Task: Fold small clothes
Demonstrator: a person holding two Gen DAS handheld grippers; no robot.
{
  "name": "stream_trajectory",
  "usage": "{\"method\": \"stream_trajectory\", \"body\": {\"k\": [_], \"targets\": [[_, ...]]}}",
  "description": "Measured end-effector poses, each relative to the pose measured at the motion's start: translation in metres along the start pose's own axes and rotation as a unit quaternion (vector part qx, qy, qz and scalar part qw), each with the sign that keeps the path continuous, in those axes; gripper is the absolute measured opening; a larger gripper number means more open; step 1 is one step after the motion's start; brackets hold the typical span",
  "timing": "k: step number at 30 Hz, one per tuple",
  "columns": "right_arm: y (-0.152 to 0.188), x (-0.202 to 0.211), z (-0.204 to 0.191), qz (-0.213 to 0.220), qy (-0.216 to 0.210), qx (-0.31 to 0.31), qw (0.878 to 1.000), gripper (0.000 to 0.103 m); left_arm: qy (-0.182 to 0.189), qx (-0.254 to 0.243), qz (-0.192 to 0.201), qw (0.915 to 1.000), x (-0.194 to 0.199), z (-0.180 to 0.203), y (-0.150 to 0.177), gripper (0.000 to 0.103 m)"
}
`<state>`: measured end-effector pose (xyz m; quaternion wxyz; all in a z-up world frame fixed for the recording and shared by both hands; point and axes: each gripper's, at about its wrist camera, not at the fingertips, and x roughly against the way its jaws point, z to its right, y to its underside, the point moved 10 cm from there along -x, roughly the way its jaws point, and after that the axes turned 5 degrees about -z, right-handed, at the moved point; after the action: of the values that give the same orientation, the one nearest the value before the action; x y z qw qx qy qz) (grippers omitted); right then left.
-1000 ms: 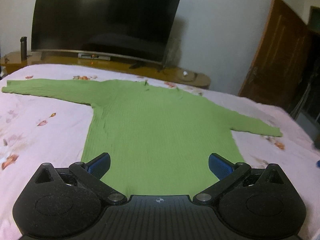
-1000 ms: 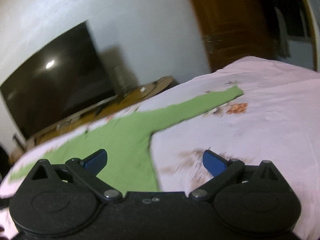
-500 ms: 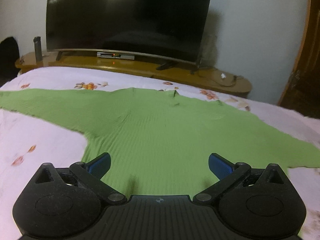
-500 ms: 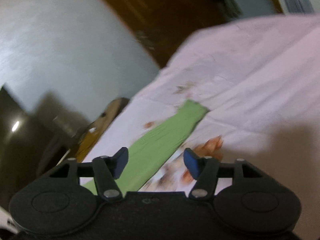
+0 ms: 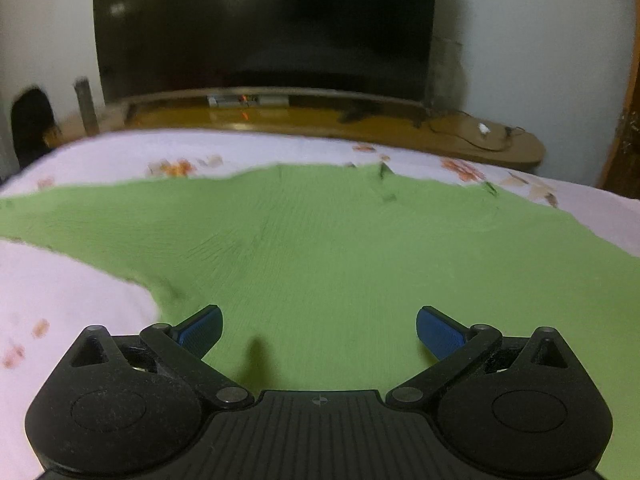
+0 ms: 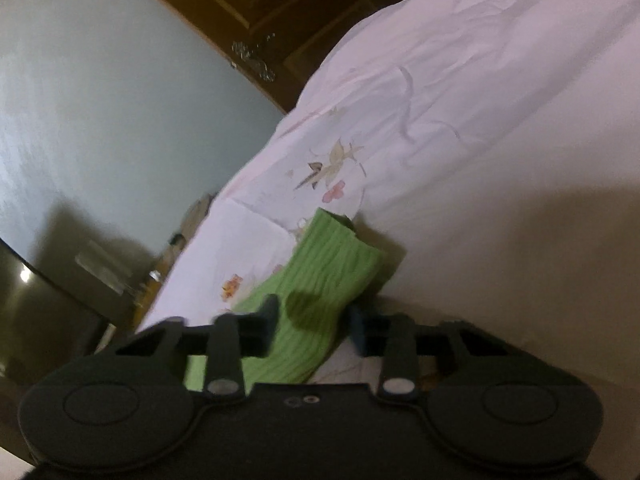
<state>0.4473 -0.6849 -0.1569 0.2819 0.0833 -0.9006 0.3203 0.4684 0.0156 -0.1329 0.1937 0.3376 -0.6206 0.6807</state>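
A green ribbed sweater (image 5: 320, 252) lies flat on the pink bedsheet (image 5: 72, 292), sleeves spread out to both sides. My left gripper (image 5: 319, 330) is open and empty, low over the sweater's body near its left side edge. In the right wrist view the cuff end of the sweater's sleeve (image 6: 324, 280) lies between the fingers of my right gripper (image 6: 314, 326). Those jaws stand narrowed around the sleeve, with a gap still showing on the right side, so a firm grip cannot be told.
A large dark TV (image 5: 264, 28) stands on a wooden stand (image 5: 360, 128) beyond the far edge of the bed. A brown wooden door (image 6: 256, 12) is at the right. The floral sheet (image 6: 480, 140) is wrinkled past the sleeve end.
My left gripper moved forward and lower over the sweater's body. My right gripper swung to the sleeve's cuff, came down on it, and its jaws narrowed around it.
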Motion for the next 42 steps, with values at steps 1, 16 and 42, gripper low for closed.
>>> {"method": "stream_trajectory", "body": {"k": [1,16,42], "targets": [[-0.001,0.0,-0.001,0.0,0.005,0.005,1.0,0.017,-0.002,-0.003,0.001,1.0,0.0,-0.002,-0.002,0.103],[0.148,0.036,-0.294,-0.028,-0.12,0.329,0.936,0.006,0.057,0.028,-0.013,0.9979,-0.011,-0.078,-0.023,0.103],[0.272,0.041,-0.268,-0.097,-0.118,0.322,0.935,0.054,0.283,0.057,-0.118,0.9501,-0.056,0.075,-0.021,0.041]]}}
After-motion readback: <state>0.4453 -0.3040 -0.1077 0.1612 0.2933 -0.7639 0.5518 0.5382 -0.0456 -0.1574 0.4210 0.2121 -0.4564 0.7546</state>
